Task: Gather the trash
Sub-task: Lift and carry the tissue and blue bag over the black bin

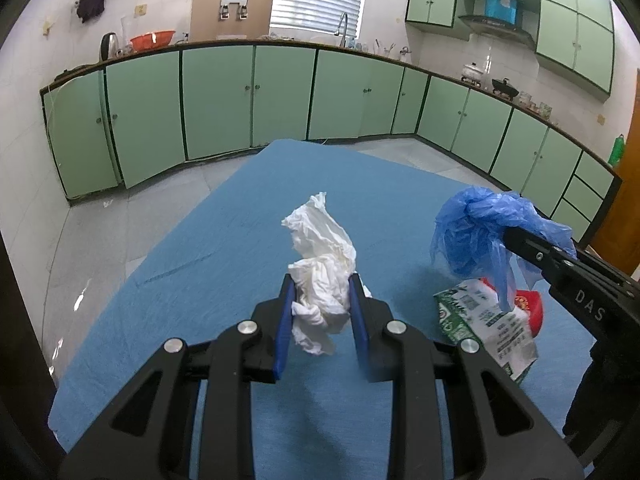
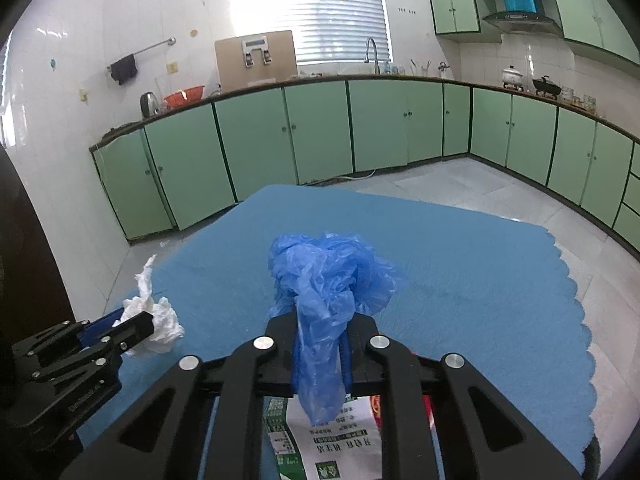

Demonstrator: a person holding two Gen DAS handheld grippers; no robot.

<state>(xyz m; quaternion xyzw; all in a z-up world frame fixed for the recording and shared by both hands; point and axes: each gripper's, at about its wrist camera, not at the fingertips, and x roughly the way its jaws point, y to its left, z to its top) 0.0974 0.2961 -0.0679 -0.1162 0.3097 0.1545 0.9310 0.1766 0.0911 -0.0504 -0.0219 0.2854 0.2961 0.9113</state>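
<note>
Left-wrist view first: nearest to us, the left gripper [image 1: 320, 312] has its blue-padded fingers [image 1: 285, 320] clamped on a crumpled white paper tissue [image 1: 320, 280], which stands up between them clear of the blue cloth-covered tabletop [image 1: 200, 280]. To the right, a flattened green-and-white printed carton [image 1: 484, 324] lies on the cloth with something red [image 1: 534, 308] partly hidden beneath it; we cannot tell what that red piece is. Above the carton, the right gripper [image 1: 510, 238] reaches in from the side with a crumpled blue plastic bag [image 1: 472, 232] bunched at its tip.

From the right wrist we see the same bag [image 2: 324, 292] more plainly: the fingers are pressed together on its thin film, a tail of it hanging down between them, and the bundle looks lifted off the cloth. The carton [image 2: 320, 432] sits directly beneath this gripper. Off to the left, the left gripper [image 2: 132, 326] holds its tissue [image 2: 160, 316].

We judge that the picking step is in hand, with both hands loaded and the carton and red piece not yet collected. No bin or bag for the trash shows in either view, so the next move, as we read it, calls for carrying both pieces to wherever the trash goes, keeping both grips firm since tissue and film are light and slippery. Beyond the tabletop lie the grey tiled floor [image 1: 120, 216] and the green kitchen cabinets [image 1: 216, 96].
</note>
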